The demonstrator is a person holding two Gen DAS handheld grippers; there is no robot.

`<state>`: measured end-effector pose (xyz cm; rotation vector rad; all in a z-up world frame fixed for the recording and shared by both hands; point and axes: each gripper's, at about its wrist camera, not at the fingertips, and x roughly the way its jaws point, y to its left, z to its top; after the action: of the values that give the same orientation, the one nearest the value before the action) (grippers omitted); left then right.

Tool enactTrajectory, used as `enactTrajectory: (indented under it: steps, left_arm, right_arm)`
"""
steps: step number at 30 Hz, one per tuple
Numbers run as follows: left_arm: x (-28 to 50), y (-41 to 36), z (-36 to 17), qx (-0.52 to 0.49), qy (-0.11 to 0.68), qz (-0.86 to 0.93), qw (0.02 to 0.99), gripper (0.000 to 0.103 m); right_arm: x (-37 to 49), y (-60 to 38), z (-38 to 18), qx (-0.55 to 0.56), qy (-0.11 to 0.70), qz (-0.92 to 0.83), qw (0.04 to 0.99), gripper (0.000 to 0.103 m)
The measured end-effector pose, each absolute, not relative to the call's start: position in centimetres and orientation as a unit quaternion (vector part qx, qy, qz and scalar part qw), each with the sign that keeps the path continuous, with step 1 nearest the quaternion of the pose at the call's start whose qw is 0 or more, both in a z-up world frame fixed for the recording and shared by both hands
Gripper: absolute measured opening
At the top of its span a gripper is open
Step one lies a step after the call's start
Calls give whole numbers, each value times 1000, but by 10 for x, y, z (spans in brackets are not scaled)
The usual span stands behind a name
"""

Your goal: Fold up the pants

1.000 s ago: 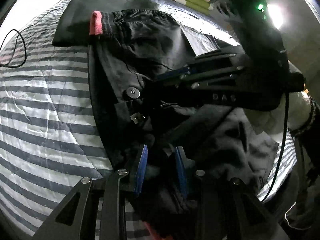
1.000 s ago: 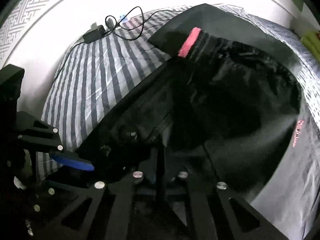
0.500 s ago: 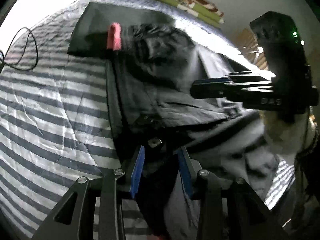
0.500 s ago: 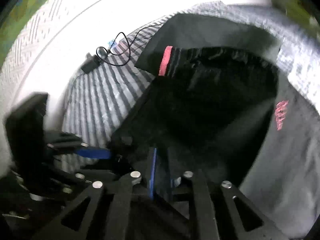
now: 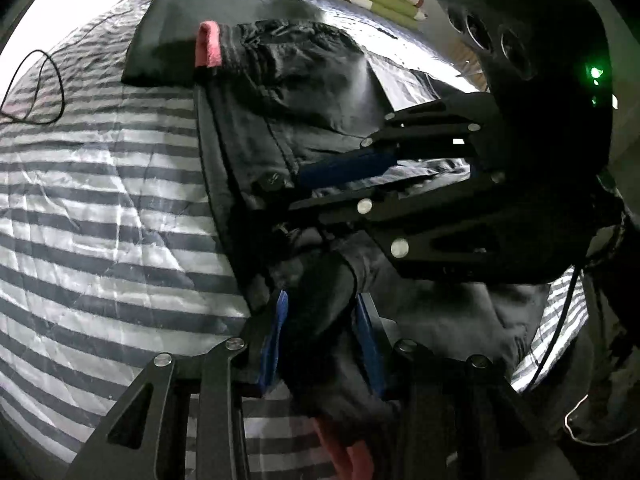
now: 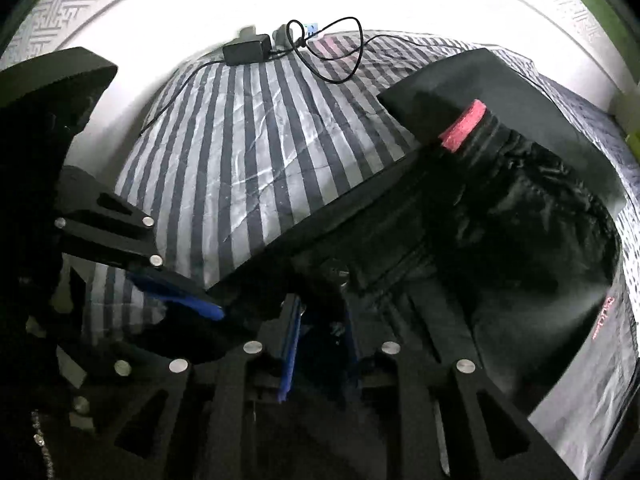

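Left wrist view: left gripper (image 5: 320, 328) clamps a bunched fold of the black pants (image 5: 288, 92), which lie on the striped bed (image 5: 100, 208) (pink cuff (image 5: 208, 50) toward the far edge); right gripper (image 5: 320, 196) reaches across them. Right wrist view: right gripper (image 6: 320, 316) pinches dark pants (image 6: 500, 232) fabric between its blue pads (image 6: 290, 344); cable (image 6: 332, 48) at the bed's far edge.

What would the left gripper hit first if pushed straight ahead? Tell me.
The left gripper already has a bunched fold of the black pants between its fingers. Just beyond, the right gripper crosses its path, though depth is uncertain.
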<state>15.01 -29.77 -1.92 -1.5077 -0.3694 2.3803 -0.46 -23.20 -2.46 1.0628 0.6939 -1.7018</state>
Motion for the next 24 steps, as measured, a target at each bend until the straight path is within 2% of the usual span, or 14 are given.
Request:
enactTrajectory:
  steps: [2,4,5,12,14,18,24]
  left_arm:
    - [150,-299,-19,-525,-132,827,151,38]
    - [151,-300,-19,-525,-136,827,151,38]
    - [151,-300,-19,-525,-140,826,151,38]
    - [139,-321,-13,-510,-193,825,148,38]
    - [136,-331,-12,-506,-215,822,145,38]
    - [134,-338,-8,-500,-206,830,135,37]
    - [127,-329,-21,-517,-194,823,135,32]
  right_arm:
    - [-12,-231,-25,447,268,-704,483,17]
    - [-23,-227,-25,466,240,-701,484,4]
    - [-29,-225,-25,475,227,-702,480,1]
    - [-50,-207,-8,489,159,-711,480,0]
    - [-46,-206,-6,491,160,-702,491,1]
    - [-25,-215,-10,464,227,-699,496,21]
    - [2,-229,-27,417,322,-694,491,25]
